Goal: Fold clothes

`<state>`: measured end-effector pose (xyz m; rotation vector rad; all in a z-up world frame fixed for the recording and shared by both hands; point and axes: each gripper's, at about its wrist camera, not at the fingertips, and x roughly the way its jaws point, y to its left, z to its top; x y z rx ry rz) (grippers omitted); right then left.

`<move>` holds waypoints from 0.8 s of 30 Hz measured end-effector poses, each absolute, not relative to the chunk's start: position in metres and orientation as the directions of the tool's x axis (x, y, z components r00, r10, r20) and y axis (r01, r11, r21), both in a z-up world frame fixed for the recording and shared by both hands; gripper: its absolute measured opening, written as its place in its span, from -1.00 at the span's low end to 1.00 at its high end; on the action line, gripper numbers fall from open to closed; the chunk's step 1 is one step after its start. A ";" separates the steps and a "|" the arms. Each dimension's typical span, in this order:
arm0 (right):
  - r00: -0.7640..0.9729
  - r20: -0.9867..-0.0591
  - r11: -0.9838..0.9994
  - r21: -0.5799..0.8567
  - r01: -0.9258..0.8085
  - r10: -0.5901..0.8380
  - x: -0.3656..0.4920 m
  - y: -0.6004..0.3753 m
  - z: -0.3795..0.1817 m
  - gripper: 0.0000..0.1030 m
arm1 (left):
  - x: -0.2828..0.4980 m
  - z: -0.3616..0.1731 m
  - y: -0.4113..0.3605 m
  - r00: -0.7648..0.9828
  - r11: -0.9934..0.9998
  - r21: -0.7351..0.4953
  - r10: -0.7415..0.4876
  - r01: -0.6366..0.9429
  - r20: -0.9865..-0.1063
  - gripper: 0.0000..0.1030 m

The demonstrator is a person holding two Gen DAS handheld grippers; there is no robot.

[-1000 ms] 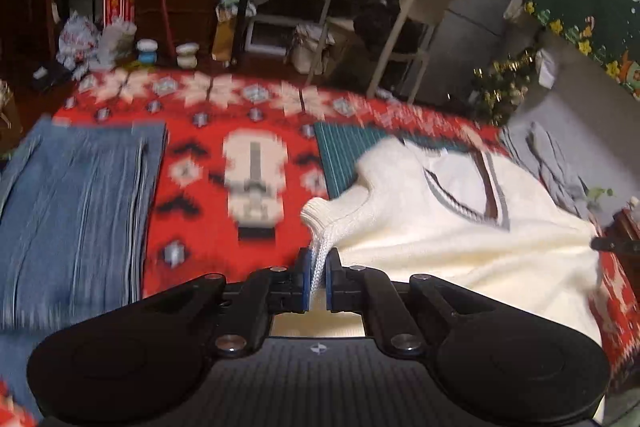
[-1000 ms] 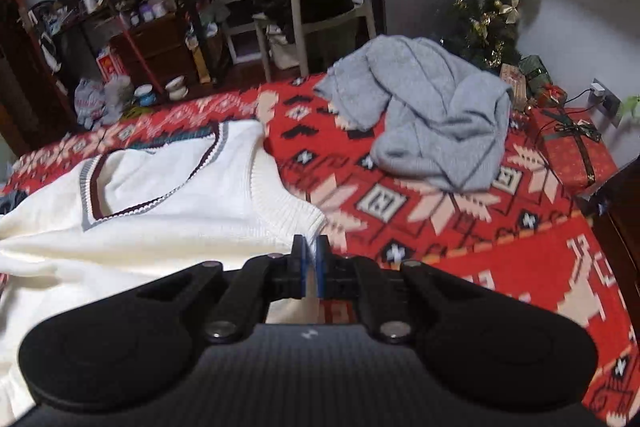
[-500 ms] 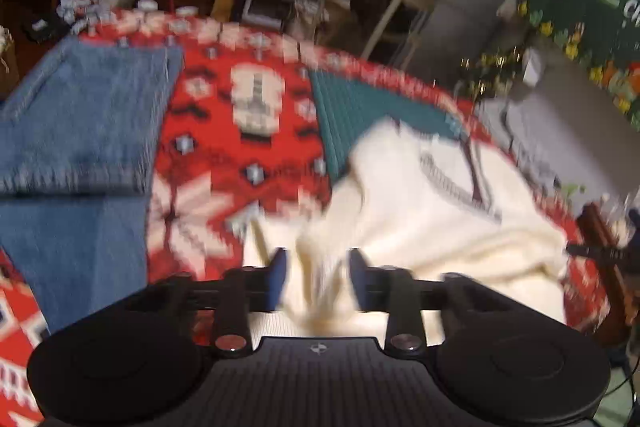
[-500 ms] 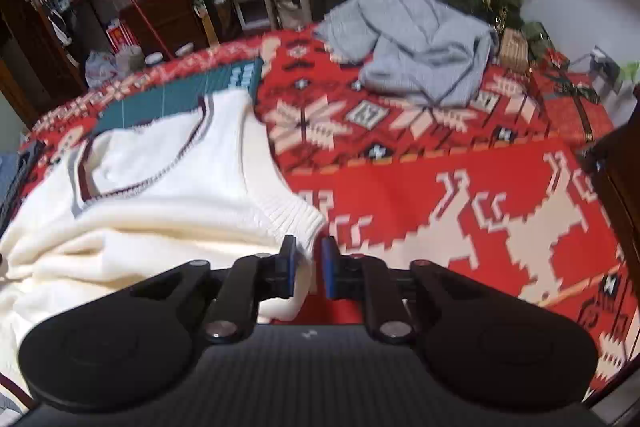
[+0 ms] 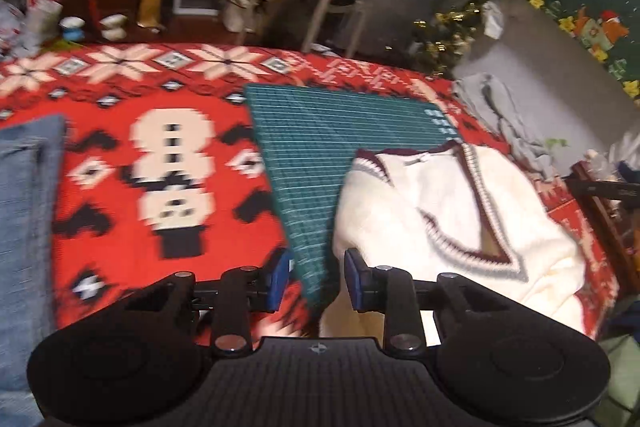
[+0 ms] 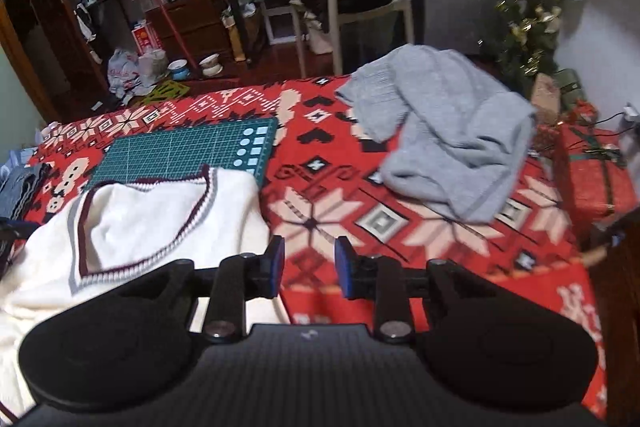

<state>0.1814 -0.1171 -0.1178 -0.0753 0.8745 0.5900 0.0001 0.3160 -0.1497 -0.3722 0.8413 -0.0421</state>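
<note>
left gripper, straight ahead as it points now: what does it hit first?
Probably the green mat: it fills the gap between the open jaws of the left gripper. The vest edge sits just right of that line. Depth unclear.

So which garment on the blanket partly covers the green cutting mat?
The cream V-neck sweater; its collar overlaps the mat. The grey sweater and the jeans lie clear of it.

Two sweaters [image 6: 152,223], one mat [image 6: 180,151]

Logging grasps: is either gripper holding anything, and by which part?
Nothing. The left gripper and right gripper are both open and empty beside the white vest.
</note>
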 end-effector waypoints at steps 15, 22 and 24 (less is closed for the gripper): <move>0.401 -0.776 0.776 0.174 -0.606 0.487 0.216 -0.034 -0.175 -0.11 | 0.032 -0.158 0.269 0.579 0.919 -0.392 -0.334 0.027 -0.744 -0.42; 0.383 -0.767 0.728 0.156 -0.667 0.515 0.190 -0.023 -0.183 0.00 | 0.033 -0.159 0.261 0.581 0.927 -0.372 -0.326 0.043 -0.746 -0.26; 0.388 -0.767 0.721 0.138 -0.679 0.511 0.184 -0.020 -0.182 -0.06 | 0.033 -0.158 0.259 0.584 0.929 -0.367 -0.323 0.045 -0.745 -0.29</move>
